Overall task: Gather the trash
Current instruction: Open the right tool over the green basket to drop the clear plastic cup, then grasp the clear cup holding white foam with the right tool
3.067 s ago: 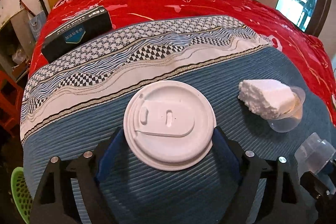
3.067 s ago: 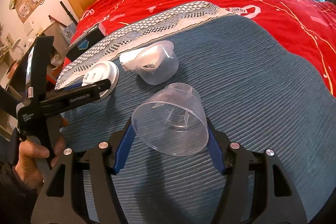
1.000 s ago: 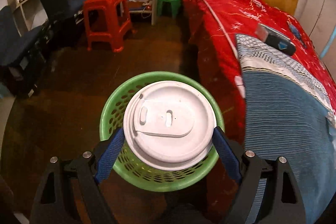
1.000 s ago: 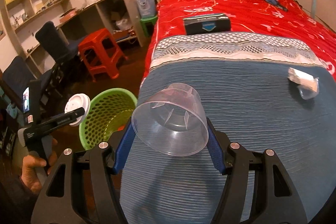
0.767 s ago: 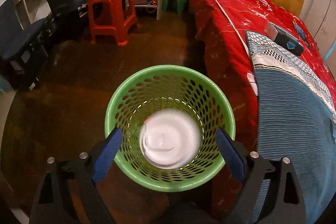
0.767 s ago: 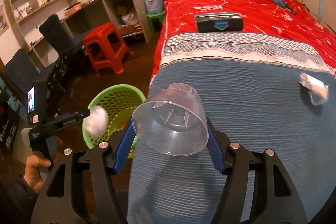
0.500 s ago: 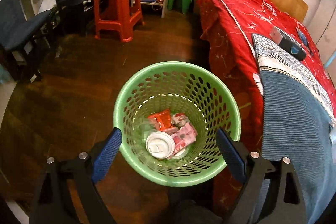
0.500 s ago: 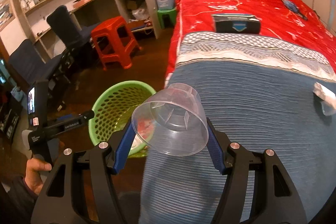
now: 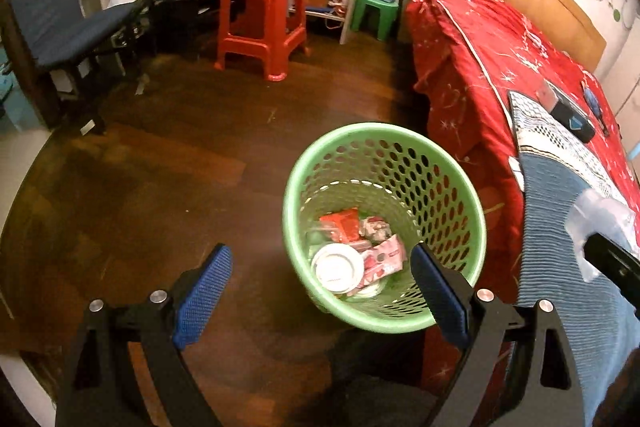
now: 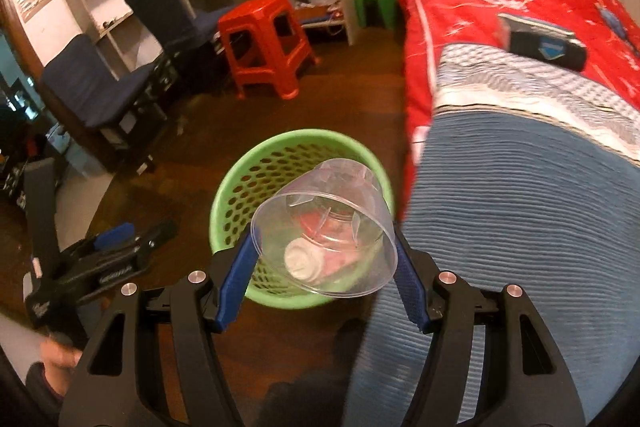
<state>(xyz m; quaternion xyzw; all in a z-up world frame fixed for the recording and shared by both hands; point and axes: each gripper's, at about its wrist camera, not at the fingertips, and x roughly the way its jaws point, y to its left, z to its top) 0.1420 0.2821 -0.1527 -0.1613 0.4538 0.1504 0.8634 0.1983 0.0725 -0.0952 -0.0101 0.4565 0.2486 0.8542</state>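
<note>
the left gripper (image 9: 320,279) hangs over the floor (image 9: 160,167) with its fingers (image 9: 202,291) spread wide and empty. beside the bed's (image 9: 560,187) edge stands the green bin (image 9: 384,147); a white lid (image 9: 338,269) lies in it among wrappers (image 9: 380,255). the right gripper (image 10: 326,267) pinches a clear cup (image 10: 324,239), seemingly above the bin's rim (image 10: 280,147).
</note>
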